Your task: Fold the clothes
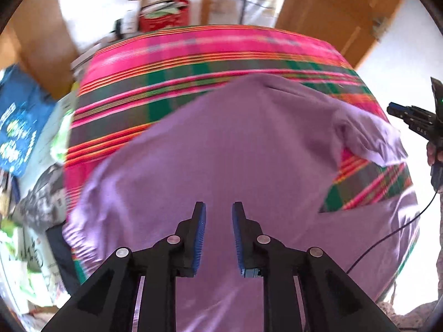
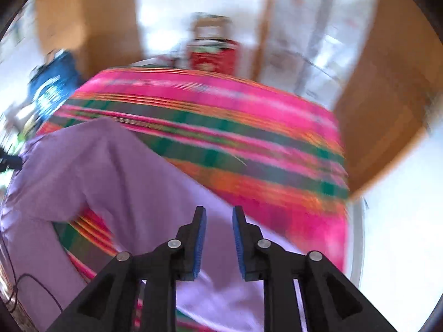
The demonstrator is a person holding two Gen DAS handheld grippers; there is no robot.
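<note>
Both of our grippers stand parted and empty: the left gripper [image 1: 218, 221] over the lilac garment [image 1: 221, 152], the right gripper [image 2: 218, 227] above its sleeve. The garment lies spread on the striped pink cloth [image 1: 221, 44] covering the table.

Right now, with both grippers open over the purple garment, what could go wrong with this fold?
1. The sleeve is already flopped over crookedly; folding on top may trap a wrinkle.
2. The black cable trails across the purple garment and could snag or drag it.
3. Left gripper and right gripper are open over mid-cloth; closing there might pinch the striped bedcover too.
</note>
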